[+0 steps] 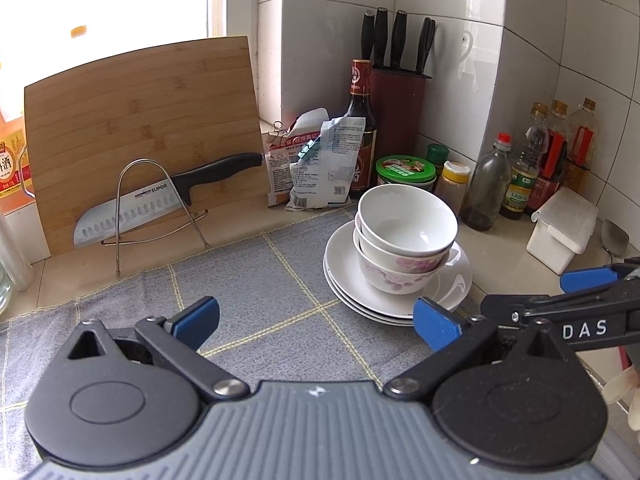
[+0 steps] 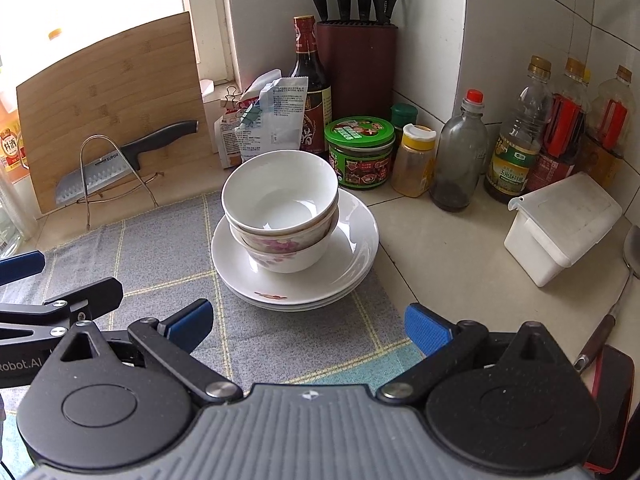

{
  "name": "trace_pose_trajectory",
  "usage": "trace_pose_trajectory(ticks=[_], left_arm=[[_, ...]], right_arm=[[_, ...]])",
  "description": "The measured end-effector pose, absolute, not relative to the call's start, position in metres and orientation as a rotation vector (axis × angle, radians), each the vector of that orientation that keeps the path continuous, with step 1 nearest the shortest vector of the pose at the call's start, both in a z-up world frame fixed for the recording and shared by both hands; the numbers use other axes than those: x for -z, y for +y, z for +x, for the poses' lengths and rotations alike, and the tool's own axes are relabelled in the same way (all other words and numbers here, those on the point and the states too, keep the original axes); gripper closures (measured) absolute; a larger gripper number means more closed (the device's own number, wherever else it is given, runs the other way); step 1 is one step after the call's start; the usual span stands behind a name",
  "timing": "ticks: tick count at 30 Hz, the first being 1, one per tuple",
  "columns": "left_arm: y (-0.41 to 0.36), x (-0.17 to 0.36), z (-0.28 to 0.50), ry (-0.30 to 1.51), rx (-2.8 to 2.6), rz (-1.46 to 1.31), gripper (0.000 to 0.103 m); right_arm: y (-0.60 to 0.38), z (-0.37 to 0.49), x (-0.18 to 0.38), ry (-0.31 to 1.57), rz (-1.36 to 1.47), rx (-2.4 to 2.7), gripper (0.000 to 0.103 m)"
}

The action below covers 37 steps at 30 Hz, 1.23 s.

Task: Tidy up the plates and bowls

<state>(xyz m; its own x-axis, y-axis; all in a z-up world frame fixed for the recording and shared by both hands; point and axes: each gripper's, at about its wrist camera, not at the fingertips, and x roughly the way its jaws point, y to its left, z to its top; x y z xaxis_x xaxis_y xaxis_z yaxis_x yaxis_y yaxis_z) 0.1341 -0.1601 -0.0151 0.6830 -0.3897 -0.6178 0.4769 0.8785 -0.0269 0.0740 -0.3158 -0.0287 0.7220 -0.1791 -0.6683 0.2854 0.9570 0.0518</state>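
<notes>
Nearest, the right hand-held gripper (image 2: 306,326) hangs with its blue pads spread apart and empty; the left hand-held gripper (image 1: 316,322) is likewise spread and empty. Straight ahead of the right one, and off to the right of the left one, nested white ceramic bowls (image 2: 280,208) sit on stacked white plates (image 2: 296,280), at the grey checked cloth's (image 2: 160,264) edge on the desk (image 2: 440,248). The right looks nearer.

Cloth (image 2: 168,264) left of plates (image 2: 352,248) clear — jars (image 2: 360,152) crowd behind.
</notes>
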Motion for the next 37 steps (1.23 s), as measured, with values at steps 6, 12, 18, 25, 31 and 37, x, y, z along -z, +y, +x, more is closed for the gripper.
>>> trace_pose_trajectory(ticks=[6, 12, 18, 25, 31, 37], left_arm=[[-0.1604, 0.015, 0.1348, 0.657, 0.489, 0.141, 0.001], [-0.1612, 0.0147, 0.136, 0.659, 0.493, 0.136, 0.001], [-0.1627, 0.0148, 0.1387, 0.662, 0.496, 0.136, 0.001], [-0.1639, 0.0146, 0.1386, 0.663, 0.497, 0.135, 0.001], [-0.1647, 0.0143, 0.1387, 0.666, 0.499, 0.132, 0.001], [-0.1657, 0.0138, 0.1371, 0.662, 0.502, 0.135, 0.001]], right_arm=[[-0.3166, 0.0757, 0.0274, 0.719, 0.155, 0.26, 0.0], [-0.3166, 0.0773, 0.0257, 0.72, 0.146, 0.266, 0.0], [-0.3176, 0.0785, 0.0251, 0.72, 0.145, 0.268, 0.0], [-0.3188, 0.0794, 0.0251, 0.721, 0.145, 0.268, 0.0], [-0.3201, 0.0795, 0.0248, 0.72, 0.142, 0.269, 0.0], [-0.3213, 0.0793, 0.0245, 0.72, 0.141, 0.269, 0.0]])
